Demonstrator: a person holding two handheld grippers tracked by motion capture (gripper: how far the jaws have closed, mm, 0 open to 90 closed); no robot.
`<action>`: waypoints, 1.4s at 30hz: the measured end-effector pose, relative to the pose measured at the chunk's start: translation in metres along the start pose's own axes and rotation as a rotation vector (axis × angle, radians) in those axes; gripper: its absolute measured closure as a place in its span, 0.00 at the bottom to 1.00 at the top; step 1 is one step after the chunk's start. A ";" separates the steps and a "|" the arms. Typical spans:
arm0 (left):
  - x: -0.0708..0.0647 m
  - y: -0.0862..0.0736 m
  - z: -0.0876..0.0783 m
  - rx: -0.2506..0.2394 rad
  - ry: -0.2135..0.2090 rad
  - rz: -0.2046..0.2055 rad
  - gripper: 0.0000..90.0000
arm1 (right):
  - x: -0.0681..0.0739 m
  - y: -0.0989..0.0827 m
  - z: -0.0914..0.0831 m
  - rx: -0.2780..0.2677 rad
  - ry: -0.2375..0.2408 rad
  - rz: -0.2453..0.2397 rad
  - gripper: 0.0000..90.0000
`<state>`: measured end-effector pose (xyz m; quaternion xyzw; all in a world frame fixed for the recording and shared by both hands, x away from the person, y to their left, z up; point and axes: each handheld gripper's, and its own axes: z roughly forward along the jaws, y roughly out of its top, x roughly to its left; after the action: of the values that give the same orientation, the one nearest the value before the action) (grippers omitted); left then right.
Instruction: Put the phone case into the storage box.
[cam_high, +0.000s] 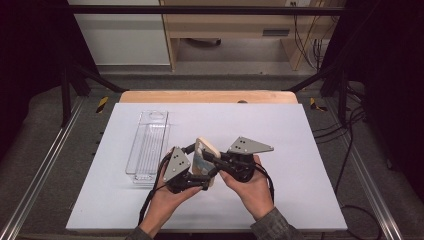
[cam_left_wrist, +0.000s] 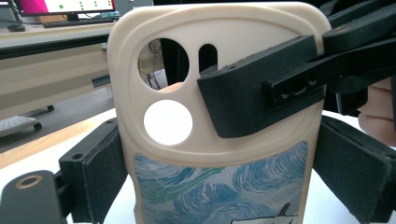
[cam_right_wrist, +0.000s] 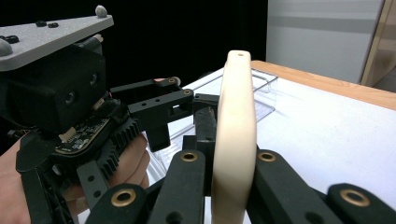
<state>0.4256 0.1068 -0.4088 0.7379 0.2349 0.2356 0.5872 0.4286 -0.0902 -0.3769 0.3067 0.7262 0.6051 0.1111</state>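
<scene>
Phone case (cam_high: 204, 156): cream-coloured, with a blue swirled painting print on its lower back and round camera cut-outs near the top. It is held upright above the desk (cam_high: 300, 150), clear of the surface, between both claws, near the middle of the desk's near half.

Left claw (cam_high: 199, 176): grips the case across its width. In the left gripper view the two padded jaws sit against the case's (cam_left_wrist: 219, 140) left and right edges, on its lower, printed part, so the claw is closed on the case at a fairly wide setting.

Right claw (cam_high: 212, 161): grips the same case across its thickness. In the right gripper view the case (cam_right_wrist: 236, 135) stands edge-on between the two jaws, which press on its front and back faces at a narrow setting. In the left gripper view one jaw of this claw (cam_left_wrist: 261, 95) lies across the case's back, just beside the camera cut-outs.

Clear plastic tray (cam_high: 148, 146): lies flat on the desk, left of the case and apart from it, long side running away from the person
</scene>
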 end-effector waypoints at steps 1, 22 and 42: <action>0.000 0.000 0.000 0.003 0.002 0.000 0.10 | 0.000 0.000 0.000 0.000 0.000 0.001 0.97; -0.001 0.002 -0.003 0.019 0.018 0.014 0.13 | 0.001 0.000 0.001 0.000 -0.001 0.004 0.91; 0.005 -0.002 -0.003 0.029 0.043 -0.018 0.13 | 0.000 0.020 -0.024 -0.080 -0.158 -0.052 0.28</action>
<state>0.4276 0.1124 -0.4102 0.7389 0.2573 0.2425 0.5736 0.4216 -0.1083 -0.3519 0.3298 0.6983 0.6042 0.1961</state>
